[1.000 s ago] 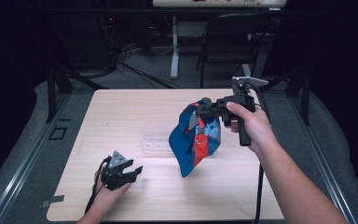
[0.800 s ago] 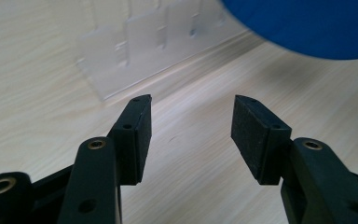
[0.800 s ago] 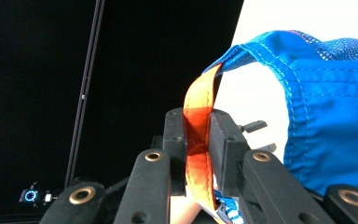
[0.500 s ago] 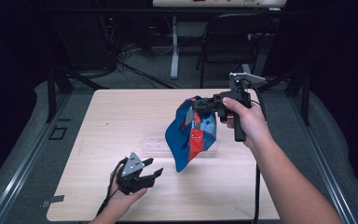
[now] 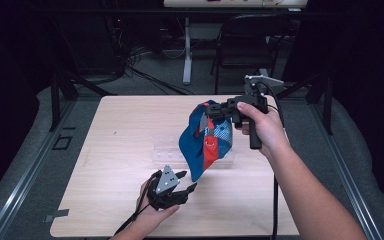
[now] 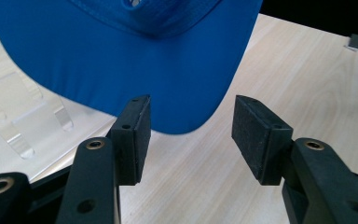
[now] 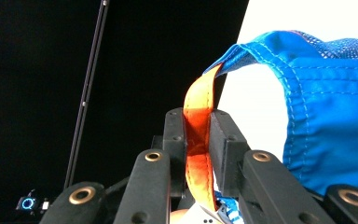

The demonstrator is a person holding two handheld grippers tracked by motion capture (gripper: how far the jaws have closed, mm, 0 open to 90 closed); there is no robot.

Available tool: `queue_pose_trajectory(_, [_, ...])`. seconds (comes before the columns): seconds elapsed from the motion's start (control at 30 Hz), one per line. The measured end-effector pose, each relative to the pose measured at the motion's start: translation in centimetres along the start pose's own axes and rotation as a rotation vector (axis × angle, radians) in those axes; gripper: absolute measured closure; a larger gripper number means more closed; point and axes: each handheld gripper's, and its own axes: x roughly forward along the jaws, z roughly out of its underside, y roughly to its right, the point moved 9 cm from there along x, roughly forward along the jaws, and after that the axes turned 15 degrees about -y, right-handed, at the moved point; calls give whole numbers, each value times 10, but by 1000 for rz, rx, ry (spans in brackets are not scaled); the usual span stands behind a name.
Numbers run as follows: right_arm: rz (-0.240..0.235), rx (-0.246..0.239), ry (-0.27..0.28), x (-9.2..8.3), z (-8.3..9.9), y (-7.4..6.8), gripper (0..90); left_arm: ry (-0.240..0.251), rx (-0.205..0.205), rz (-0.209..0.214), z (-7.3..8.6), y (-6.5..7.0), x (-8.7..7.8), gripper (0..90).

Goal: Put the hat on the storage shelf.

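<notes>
A blue cap (image 5: 203,145) with an orange strap hangs above the wooden table (image 5: 115,125), brim down. My right gripper (image 5: 211,111) holds it up from the right, shut on the orange strap (image 7: 198,121), which runs up between the pads to the blue fabric (image 7: 331,121). My left gripper (image 5: 186,182) sits low near the front edge and points at the brim. Its jaws have just been opening and stand wide (image 6: 190,133). The brim (image 6: 135,60) hangs just beyond the pads, its tip level with their far ends and touching neither.
A clear acrylic stand (image 5: 166,150) lies on the table behind and under the cap, also seen as clear acrylic (image 6: 14,121) at the left. A chair (image 5: 245,45), a table leg and cables stand on the dark floor behind. Tape (image 5: 55,216) marks the front left corner.
My left gripper has moved to the right along the front of the table, up to the cap's brim. The right gripper and the cap have barely shifted.
</notes>
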Motion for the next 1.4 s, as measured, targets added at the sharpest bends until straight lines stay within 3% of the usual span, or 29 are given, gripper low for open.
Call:
queue_pose_trajectory(0.07, [-1, -2, -1, 1, 0, 0, 780, -2, -5, -10, -1, -1, 2, 502])
queue_pose_trajectory(0.23, [-1, -7, -3, 1, 2, -2, 780, -5, -6, -20, -2, -6, 1, 663])
queue_pose_trajectory(0.57, [-3, -11, 2, -4, 4, -3, 780, 17, -27, -58, -2, -24, -9, 791])
queue_pose_trajectory(0.67, [-6, -19, -5, -3, 6, -4, 779, 14, -23, -98, -1, -30, -10, 840])
queue_pose_trajectory(0.87, [3, -24, -13, 0, 7, -3, 779, 18, -26, -111, -2, -37, -8, 862])
queue_pose_trajectory(1.03, [0, -19, -15, 2, 6, 1, 778, 29, -34, -88, -6, -41, -3, 871])
queue_pose_trajectory(1.4, [-3, 1, -21, 9, 2, 16, 779, 33, -49, -84, -9, -50, 11, 876])
